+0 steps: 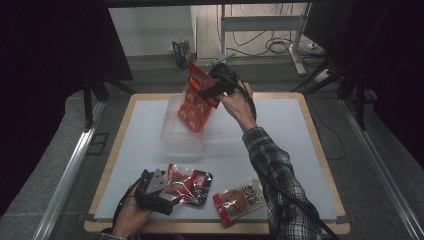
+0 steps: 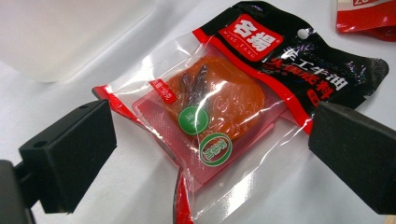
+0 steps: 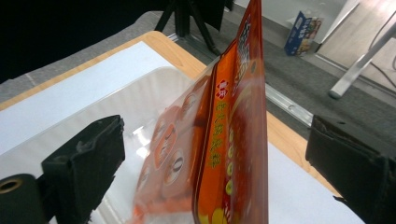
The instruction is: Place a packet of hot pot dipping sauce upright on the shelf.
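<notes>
We see our right gripper (image 1: 212, 85) with jaws spread wide either side of the orange pouch (image 1: 196, 102), pads clear of it; the pouch stands on end in the clear plastic tub (image 1: 172, 137) at the table's middle. Our left gripper (image 1: 167, 192) hovers wide open over the black-and-red sachet (image 2: 224, 107) near the front edge, with a brown snack packet (image 1: 240, 199) just beside it. The table (image 1: 280, 145) is white with a wooden rim; cables and a small blue box (image 1: 181, 51) lie on the grey floor beyond.

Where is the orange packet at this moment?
In the high view, the orange packet stands tilted in the clear plastic box at the table's far middle, between the right gripper's open jaws.
</notes>
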### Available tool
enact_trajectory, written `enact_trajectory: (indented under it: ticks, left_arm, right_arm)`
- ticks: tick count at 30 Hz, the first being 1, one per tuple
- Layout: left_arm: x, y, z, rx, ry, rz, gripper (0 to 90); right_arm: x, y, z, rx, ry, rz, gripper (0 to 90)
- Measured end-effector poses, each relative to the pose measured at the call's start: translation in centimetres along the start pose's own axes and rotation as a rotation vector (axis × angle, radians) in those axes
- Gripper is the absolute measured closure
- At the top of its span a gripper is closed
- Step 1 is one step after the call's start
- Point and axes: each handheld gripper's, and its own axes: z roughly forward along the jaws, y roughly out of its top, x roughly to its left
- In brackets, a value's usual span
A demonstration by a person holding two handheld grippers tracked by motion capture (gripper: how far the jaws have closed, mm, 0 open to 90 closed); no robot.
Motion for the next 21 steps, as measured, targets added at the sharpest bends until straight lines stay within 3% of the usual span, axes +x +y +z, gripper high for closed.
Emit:
enact_trajectory:
  ticks: [21]
  left_arm:
    - [0.0, 0.0, 0.0, 0.006, 0.005, 0.010, 0.7]
  right_arm:
    - [0.8, -3.8, -3.1, 0.019, 0.033, -0.025, 0.0]
